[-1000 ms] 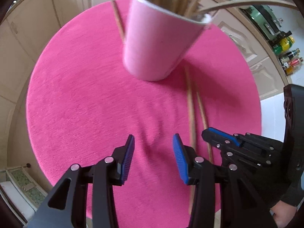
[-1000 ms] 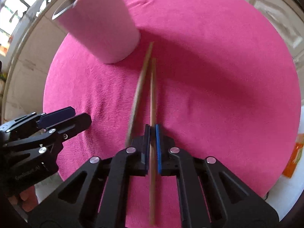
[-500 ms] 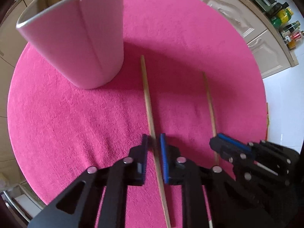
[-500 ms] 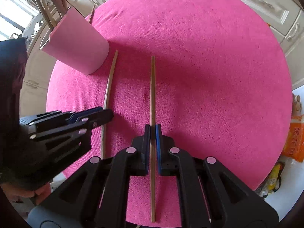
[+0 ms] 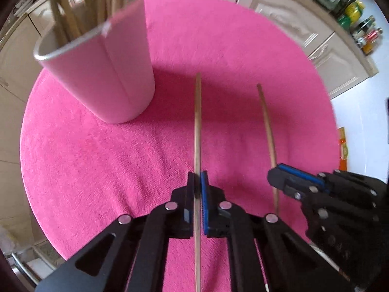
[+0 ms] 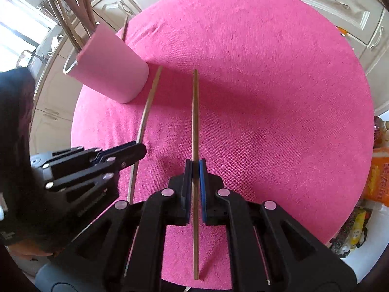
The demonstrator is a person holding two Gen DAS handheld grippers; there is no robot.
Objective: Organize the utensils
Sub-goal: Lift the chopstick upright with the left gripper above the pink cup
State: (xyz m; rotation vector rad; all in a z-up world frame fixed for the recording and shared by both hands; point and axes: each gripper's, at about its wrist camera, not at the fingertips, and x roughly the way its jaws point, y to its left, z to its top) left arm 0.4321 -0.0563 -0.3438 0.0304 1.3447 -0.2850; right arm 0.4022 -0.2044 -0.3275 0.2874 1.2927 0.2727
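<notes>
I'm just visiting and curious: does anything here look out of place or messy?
Nothing spilled or broken. One stray chopstick lies on the pink mat behind the pink cup, apart from the bundle inside it.

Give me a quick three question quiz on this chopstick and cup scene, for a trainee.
1. True or false: the left gripper is shut on a chopstick.
2. What does the right gripper hold: A a spoon, B a chopstick, C nothing?
3. Where do the other wooden sticks stand?

Key
1. True.
2. B: a chopstick sits between its blue pads.
3. In the pink cup on the pink round mat.
</notes>
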